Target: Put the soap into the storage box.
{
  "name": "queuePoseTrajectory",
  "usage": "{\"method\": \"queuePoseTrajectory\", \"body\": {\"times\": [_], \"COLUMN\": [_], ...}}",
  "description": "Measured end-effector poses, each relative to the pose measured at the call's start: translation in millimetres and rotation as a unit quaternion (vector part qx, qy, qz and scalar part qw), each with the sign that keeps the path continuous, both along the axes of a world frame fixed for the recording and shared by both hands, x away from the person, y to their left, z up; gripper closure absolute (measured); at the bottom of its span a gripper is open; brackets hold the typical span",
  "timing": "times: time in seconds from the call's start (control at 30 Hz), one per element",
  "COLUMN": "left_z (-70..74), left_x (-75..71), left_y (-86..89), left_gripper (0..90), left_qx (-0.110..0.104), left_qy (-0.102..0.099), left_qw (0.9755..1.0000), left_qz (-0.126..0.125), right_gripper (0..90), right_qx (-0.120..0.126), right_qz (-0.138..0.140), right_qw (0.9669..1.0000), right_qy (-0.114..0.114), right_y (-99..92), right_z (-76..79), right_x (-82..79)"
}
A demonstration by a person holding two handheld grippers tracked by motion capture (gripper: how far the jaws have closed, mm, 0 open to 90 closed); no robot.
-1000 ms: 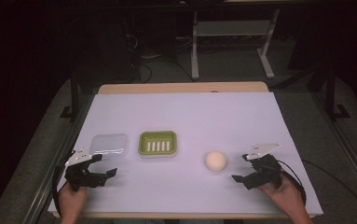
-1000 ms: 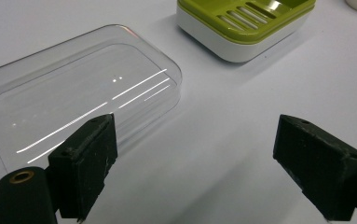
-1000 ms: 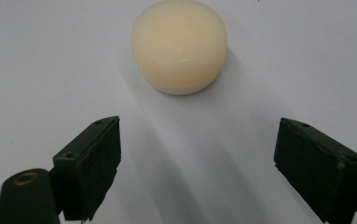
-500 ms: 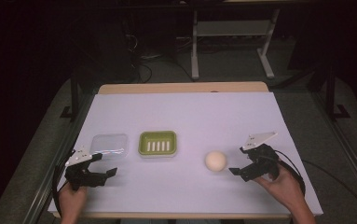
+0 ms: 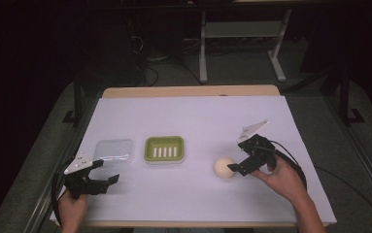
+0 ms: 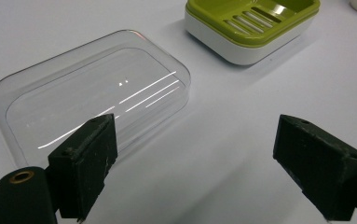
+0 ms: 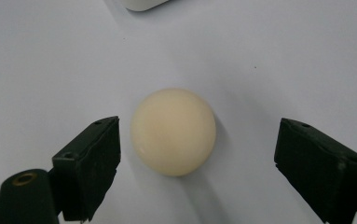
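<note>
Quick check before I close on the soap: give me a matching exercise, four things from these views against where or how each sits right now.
Things:
1. round soap
2. clear lid
3. green soap dish
4. left gripper

States:
A. middle of the table, slotted, nothing in it
B. open, near the table's left front corner
C. between the open jaws of the right gripper, not yet gripped
D. flat on the table, left of the dish

Pairs: 1-C, 2-D, 3-A, 4-B

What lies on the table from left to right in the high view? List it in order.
Left gripper → clear lid → green soap dish → round cream soap → right gripper.
</note>
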State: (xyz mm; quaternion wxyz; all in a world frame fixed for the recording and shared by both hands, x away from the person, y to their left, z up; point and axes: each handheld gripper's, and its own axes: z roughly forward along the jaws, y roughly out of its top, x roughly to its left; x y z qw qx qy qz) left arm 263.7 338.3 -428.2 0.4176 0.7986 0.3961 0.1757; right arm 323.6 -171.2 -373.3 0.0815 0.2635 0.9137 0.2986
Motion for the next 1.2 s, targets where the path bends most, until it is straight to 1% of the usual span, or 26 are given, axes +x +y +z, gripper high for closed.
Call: {"method": "queuePoseTrajectory", "body": {"times": [0.07, 0.1, 0.3, 0.33, 0.4, 0.53, 0.63, 0.67, 0.87, 1.0, 1.2], "left_z": [0.0, 0.1, 1.1, 1.0, 1.0, 1.2, 0.8, 0.8, 1.9, 0.3, 0.4], "left_x": [0.2, 0.1, -0.7, -0.7, -0.7, -1.0, -2.0, -2.5, -3.4, -2.5, -2.8], "left_y": [0.6, 0.5, 1.8, 1.8, 1.7, 2.0, 2.4, 2.9, 3.4, 2.6, 2.4], "left_gripper": [12.9, 12.9, 12.9, 12.9, 12.9, 12.9, 12.9, 12.9, 12.9, 12.9, 12.9], "left_qx": [-0.002, -0.004, 0.005, 0.004, 0.006, 0.008, 0.008, 0.009, 0.008, 0.009, 0.009], "left_qy": [0.002, 0.001, -0.003, -0.003, -0.002, -0.003, 0.0, 0.001, -0.002, 0.003, 0.003], "left_qw": [1.0, 1.0, 1.0, 1.0, 1.0, 1.0, 1.0, 0.9999, 0.9999, 0.9999, 0.9999], "left_qz": [0.001, 0.003, 0.001, 0.0, 0.001, 0.002, 0.004, 0.005, 0.008, 0.005, 0.006], "right_gripper": [13.9, 13.9, 14.0, 14.1, 14.1, 14.1, 14.1, 14.1, 14.1, 14.2, 14.2], "right_qx": [-0.005, -0.005, -0.032, -0.039, -0.042, -0.055, -0.057, -0.062, -0.071, -0.074, -0.081], "right_qz": [0.006, 0.006, 0.019, 0.02, 0.021, 0.022, 0.021, 0.024, 0.026, 0.026, 0.029], "right_qw": [0.9999, 0.9999, 0.9992, 0.9988, 0.9986, 0.9975, 0.9969, 0.9963, 0.9953, 0.9947, 0.9938], "right_qy": [0.007, 0.007, 0.017, 0.021, 0.024, 0.039, 0.049, 0.055, 0.06, 0.067, 0.07], "right_y": [7.2, 7.2, 21.8, 25.1, 26.3, 28.7, 29.8, 31.0, 34.4, 37.0, 39.8], "right_z": [-0.6, -0.6, -7.4, -11.4, -13.6, -19.8, -21.9, -23.8, -28.2, -31.3, -37.7], "right_x": [6.4, 6.4, 15.8, 18.0, 19.4, 23.0, 23.9, 24.2, 24.6, 24.1, 22.0]}}
